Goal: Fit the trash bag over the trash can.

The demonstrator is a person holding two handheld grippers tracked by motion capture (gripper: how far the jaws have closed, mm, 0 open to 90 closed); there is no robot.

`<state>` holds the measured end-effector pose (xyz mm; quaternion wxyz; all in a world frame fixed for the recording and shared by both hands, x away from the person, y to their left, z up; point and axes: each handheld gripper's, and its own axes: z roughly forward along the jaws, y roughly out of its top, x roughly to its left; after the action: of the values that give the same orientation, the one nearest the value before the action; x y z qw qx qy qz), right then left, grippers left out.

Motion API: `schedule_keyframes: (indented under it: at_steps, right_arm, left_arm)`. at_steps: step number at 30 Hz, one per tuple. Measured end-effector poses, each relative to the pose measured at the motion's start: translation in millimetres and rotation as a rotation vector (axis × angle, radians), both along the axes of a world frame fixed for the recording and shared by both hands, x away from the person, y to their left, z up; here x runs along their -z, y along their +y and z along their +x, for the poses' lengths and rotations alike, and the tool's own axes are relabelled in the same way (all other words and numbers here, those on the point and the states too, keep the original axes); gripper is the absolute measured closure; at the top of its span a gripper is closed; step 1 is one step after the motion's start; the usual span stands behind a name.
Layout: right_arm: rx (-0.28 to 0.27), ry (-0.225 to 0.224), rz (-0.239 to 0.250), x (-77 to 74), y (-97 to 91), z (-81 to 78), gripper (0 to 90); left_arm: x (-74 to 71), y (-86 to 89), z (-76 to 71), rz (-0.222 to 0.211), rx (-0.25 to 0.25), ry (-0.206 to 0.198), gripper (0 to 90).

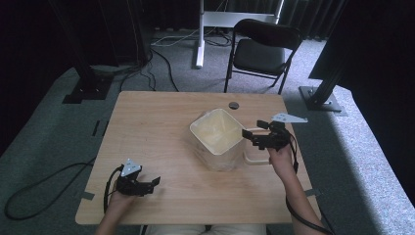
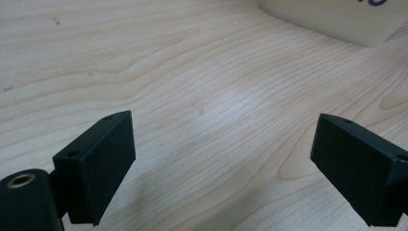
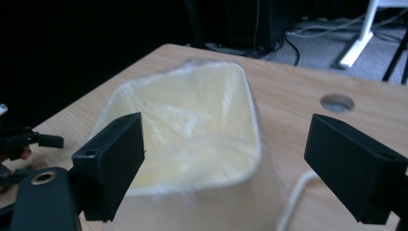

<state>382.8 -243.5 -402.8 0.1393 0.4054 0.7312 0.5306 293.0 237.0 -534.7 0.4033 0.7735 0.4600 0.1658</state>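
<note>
A cream bin [image 1: 219,138] with a plastic liner stands upright near the middle of the wooden table [image 1: 147,147]. The right gripper [image 1: 255,135] is just beside its right rim, jaws wide apart and holding nothing. The left gripper [image 1: 152,183] is also open, over the near left part of the table, well apart from the bin.

a lab-like recording room: dark curtains [image 1: 29,39], black frame posts [image 1: 325,73], floor cables [image 1: 161,63], folding chair [image 1: 262,49].

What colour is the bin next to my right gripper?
The bin is cream, with a clear plastic liner inside; the right gripper view shows it best.
</note>
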Motion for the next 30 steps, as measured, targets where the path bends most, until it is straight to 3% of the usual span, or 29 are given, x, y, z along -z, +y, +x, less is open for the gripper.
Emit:
schedule_keyframes:
  at_steps: [2, 4, 6, 9, 11, 13, 19, 25, 28, 30]
  right_arm:
    - [0.014, 0.007, -0.009, 5.6, -8.3, -1.9, 12.5]
    - [0.038, 0.020, 0.024, 12.8, -18.4, -3.5, 11.5]
    - [0.085, 0.010, -0.002, 19.4, -27.4, -6.0, 11.4]
    - [0.118, 0.060, 0.011, 29.3, -41.9, -7.3, 11.5]
    - [0.153, 0.067, -0.024, 35.2, -49.2, -9.1, 11.5]
    - [0.174, 0.076, -0.019, 40.8, -57.0, -11.0, 11.5]
    - [0.196, 0.105, -0.010, 56.5, -79.1, -18.8, 11.5]
    - [0.253, 0.167, -0.049, 82.2, -101.3, -25.4, 13.6]
    - [0.286, 0.172, -0.052, 96.2, -108.0, -30.9, 15.2]
    - [0.308, 0.175, -0.079, 104.4, -109.9, -35.4, 15.3]
  left_arm:
    - [0.4, 1.8, -0.9, 0.000, -0.004, 0.000, 8.8]
    - [0.4, 3.2, -0.9, -0.002, -0.003, 0.001, 8.8]
    - [0.4, 3.6, -0.6, -0.005, -0.003, 0.002, 8.8]
    - [0.9, 3.1, -0.6, 0.000, 0.001, 0.004, 8.8]
    - [0.8, 2.9, -1.1, 0.001, 0.000, 0.002, 8.8]
    - [0.3, 3.4, -1.6, 0.001, 0.000, -0.003, 8.8]
    - [-0.2, 5.1, -4.5, -0.005, -0.004, -0.007, 8.8]
    - [1.3, 7.5, -7.5, -0.006, -0.010, -0.005, 8.8]
    - [0.9, 6.6, -8.2, -0.006, -0.008, -0.014, 8.8]
    - [1.1, 5.0, -9.1, -0.004, -0.002, -0.017, 8.8]
